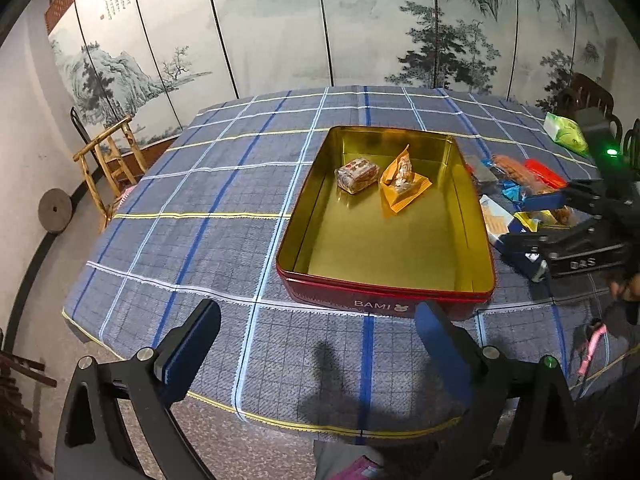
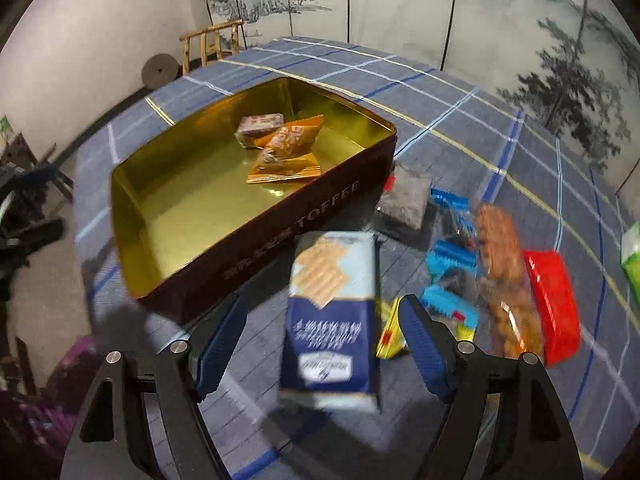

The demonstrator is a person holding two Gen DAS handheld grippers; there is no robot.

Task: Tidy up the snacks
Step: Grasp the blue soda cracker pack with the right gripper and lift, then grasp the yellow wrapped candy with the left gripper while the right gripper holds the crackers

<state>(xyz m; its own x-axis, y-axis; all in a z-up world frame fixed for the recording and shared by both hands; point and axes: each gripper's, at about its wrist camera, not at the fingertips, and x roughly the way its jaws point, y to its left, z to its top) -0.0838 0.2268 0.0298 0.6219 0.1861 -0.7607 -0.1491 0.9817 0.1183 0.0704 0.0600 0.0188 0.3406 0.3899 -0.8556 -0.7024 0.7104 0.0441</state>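
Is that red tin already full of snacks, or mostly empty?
Mostly empty. Only two packets lie inside the red tin: a clear-wrapped packet and an orange packet, near its far end. The rest of its gold floor is bare.

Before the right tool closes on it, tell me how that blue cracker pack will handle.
The blue cracker pack looks boxy, so probably fairly stiff. Crackers pictured on it suggest brittle contents, so squeeze gently. Its smooth-looking wrapper may slip between the open right tool's pads.
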